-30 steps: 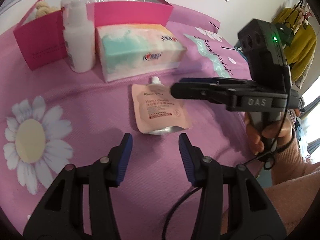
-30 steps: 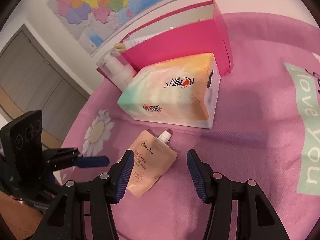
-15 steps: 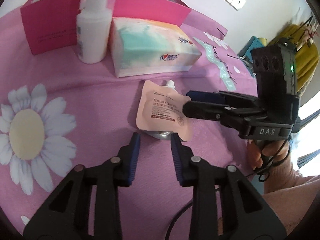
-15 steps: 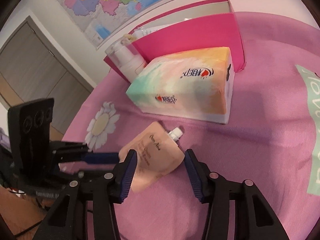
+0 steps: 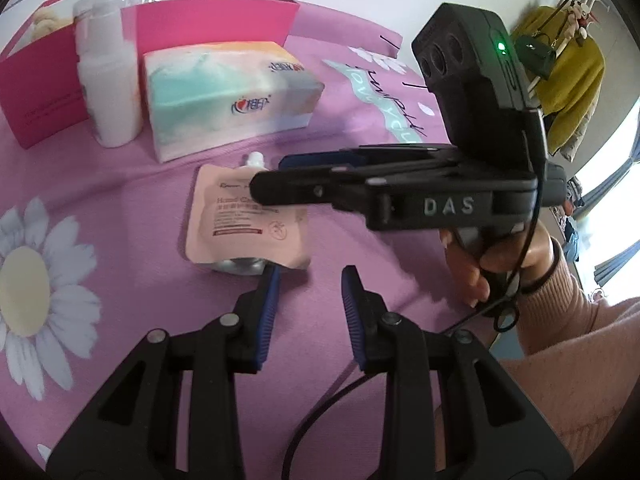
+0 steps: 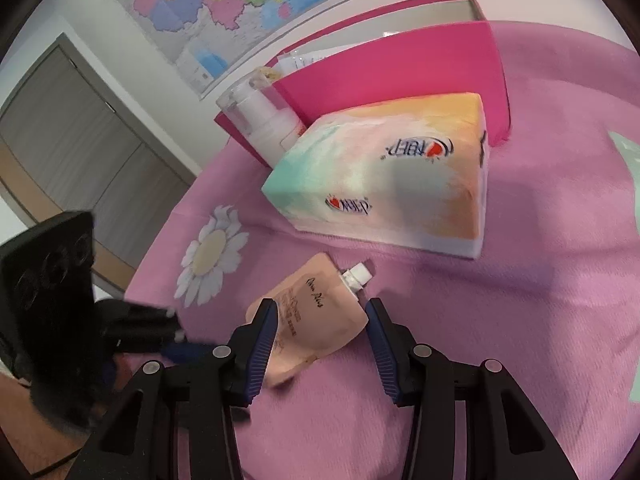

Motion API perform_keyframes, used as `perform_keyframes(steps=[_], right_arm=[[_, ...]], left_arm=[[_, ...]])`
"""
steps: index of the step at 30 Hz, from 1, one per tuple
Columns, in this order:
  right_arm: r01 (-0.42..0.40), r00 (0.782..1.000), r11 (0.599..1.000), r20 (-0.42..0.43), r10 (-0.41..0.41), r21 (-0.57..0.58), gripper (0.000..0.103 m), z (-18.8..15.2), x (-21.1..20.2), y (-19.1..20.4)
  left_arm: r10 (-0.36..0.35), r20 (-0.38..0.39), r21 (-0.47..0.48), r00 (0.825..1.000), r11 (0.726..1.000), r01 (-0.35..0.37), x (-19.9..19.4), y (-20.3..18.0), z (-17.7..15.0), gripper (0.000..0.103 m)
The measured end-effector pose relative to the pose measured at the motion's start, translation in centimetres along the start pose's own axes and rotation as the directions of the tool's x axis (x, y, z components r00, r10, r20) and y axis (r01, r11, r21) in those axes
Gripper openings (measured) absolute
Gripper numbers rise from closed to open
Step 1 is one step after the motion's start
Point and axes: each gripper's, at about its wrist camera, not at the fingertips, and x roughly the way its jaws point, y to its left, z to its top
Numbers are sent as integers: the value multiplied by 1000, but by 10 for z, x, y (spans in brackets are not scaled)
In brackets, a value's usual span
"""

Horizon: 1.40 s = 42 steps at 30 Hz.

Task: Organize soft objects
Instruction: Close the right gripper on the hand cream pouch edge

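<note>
Straddling the peach pouch (image 6: pixel 316 320) on the pink cloth (image 6: pixel 520 320), the right gripper (image 6: pixel 320 332) has jaws half-wide, pads apparently not pressing. Narrow and empty, the left gripper (image 5: pixel 308 300) hovers near the pouch's bottom edge. Beyond lie tissue pack (image 6: pixel 384 184), bottle (image 6: pixel 260 120), pink box (image 6: pixel 400 64).

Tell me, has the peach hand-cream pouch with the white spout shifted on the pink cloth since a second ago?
No. The peach spouted pouch still lies just in front of the pastel tissue pack, spout toward it.
</note>
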Motion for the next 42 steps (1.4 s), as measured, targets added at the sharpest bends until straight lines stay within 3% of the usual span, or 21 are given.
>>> perform_keyframes(steps=[2,5,9,14,24,29,33,36,39,42], right_arm=[[15,1000,1000,6,-15,4,47,1,-1,0],[10,1000,1000,9,-10,28,47,-2,-7,-6],[-6,1000,998,12,5,63,47,-12,-19,-13],[-43,999,997,3,43,70,47,-19,-22,-10],[-47,999,999,-8,47,2,47,0,-3,2],[-34,999,999,20,34,1,47,3,-9,6],[-17,998,999,57,15,39,47,-4,-29,-2],[-9,998,998,67,4,69,47,-12,-40,-9],[-1,999,996,51,-4,84,47,-21,-42,-10],[12,1000,995,21,-14,98,47,-28,-37,-8]], left_arm=[[47,37,-8,998,999,-47,-13,9,1,34],[47,77,-47,996,998,-44,-28,27,3,36],[78,60,-101,995,992,-72,-19,46,9,39],[-20,40,-97,999,995,24,-5,45,12,38],[-148,-50,38,988,988,150,21,-23,-2,38],[-120,-38,80,992,989,123,17,-27,-2,38],[-59,38,31,998,998,57,-14,6,-1,38],[26,75,-32,997,999,-24,-22,28,8,38],[110,60,-69,992,992,-106,-16,42,17,38],[99,43,-78,994,992,-96,-2,43,22,38]])
